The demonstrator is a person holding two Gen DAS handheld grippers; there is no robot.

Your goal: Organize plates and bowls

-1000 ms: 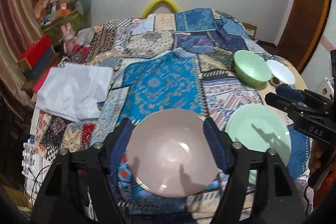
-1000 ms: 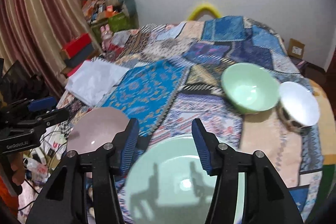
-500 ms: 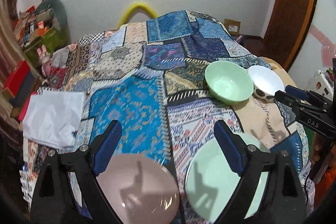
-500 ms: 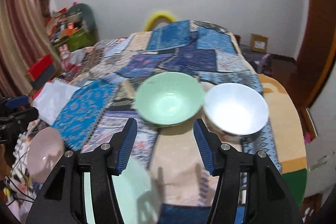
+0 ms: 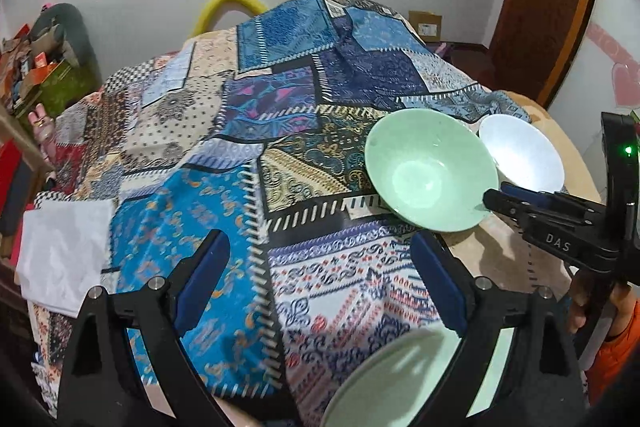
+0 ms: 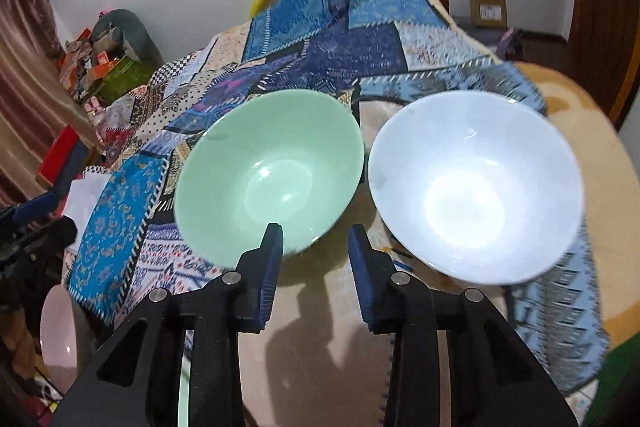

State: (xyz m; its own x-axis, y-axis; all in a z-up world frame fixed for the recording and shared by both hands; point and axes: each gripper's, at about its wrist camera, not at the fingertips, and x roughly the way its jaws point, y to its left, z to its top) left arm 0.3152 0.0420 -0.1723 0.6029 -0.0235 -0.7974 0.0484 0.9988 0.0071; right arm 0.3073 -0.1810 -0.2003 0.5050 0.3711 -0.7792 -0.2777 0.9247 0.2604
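Our left gripper (image 5: 320,287) lets go of the pink plate (image 6: 58,331), its jaws having just opened wide and empty. Our right gripper (image 6: 316,251) leaves the green plate (image 5: 384,379), jaws just narrowing around the green bowl (image 6: 268,179) rim at 6 o'clock.

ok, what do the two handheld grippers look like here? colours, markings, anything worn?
Both are black angular frames with silver screws at the joints and blue ribbed pads on the fingers. The left gripper shows this in its own view. The right gripper matches it; seen from the left wrist view, its body carries white "DAS" lettering and a green light. An orange sleeve shows beneath it.
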